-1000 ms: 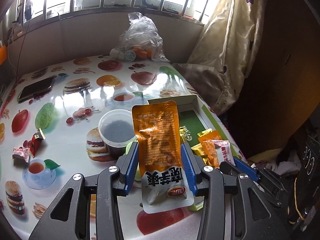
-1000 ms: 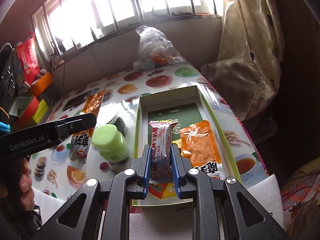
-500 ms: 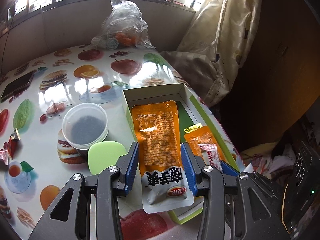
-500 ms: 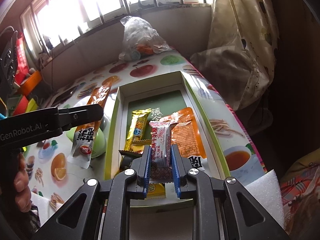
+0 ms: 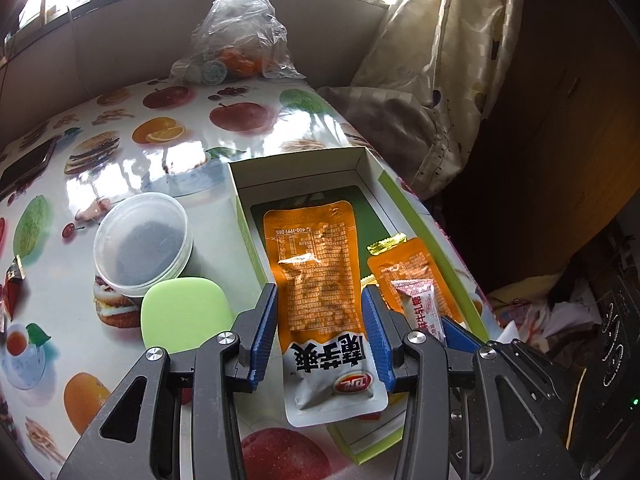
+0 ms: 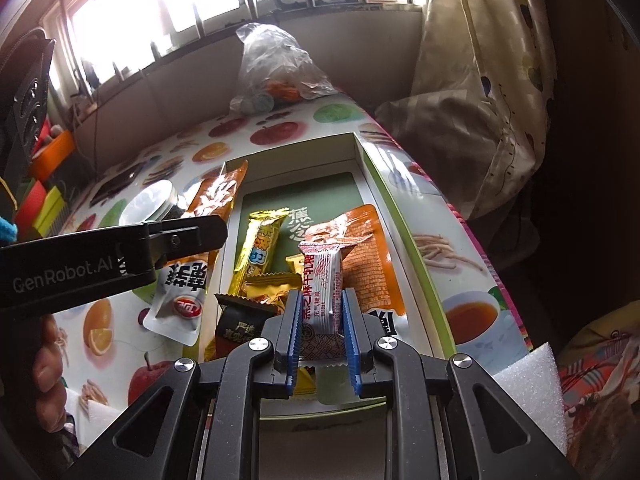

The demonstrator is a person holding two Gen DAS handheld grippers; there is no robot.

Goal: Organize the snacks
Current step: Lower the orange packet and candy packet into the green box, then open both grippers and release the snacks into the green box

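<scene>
My left gripper [image 5: 320, 332] is shut on an orange and white snack pouch [image 5: 320, 280] and holds it over the left side of the open green-and-white box [image 5: 300, 168]. My right gripper [image 6: 320, 320] is shut on a white and red candy bar [image 6: 324, 280] and holds it upright over the box [image 6: 400, 208]. Inside the box lie another orange pouch [image 6: 364, 256], a yellow bar [image 6: 260, 248] and a dark brown packet [image 6: 236, 320]. The left gripper with its pouch [image 6: 188, 280] shows at the left of the right wrist view.
A clear lidded tub [image 5: 142, 244] and a green lidded jar [image 5: 184, 312] stand left of the box. A plastic bag of fruit [image 5: 240, 48] sits at the far table edge. A phone [image 5: 24, 168] and small wrappers [image 5: 12, 284] lie at the left. A curtain [image 5: 440, 80] hangs on the right.
My left gripper has carried the orange pouch rightward from over the tub to over the box. My right gripper has moved forward over the box with the candy bar.
</scene>
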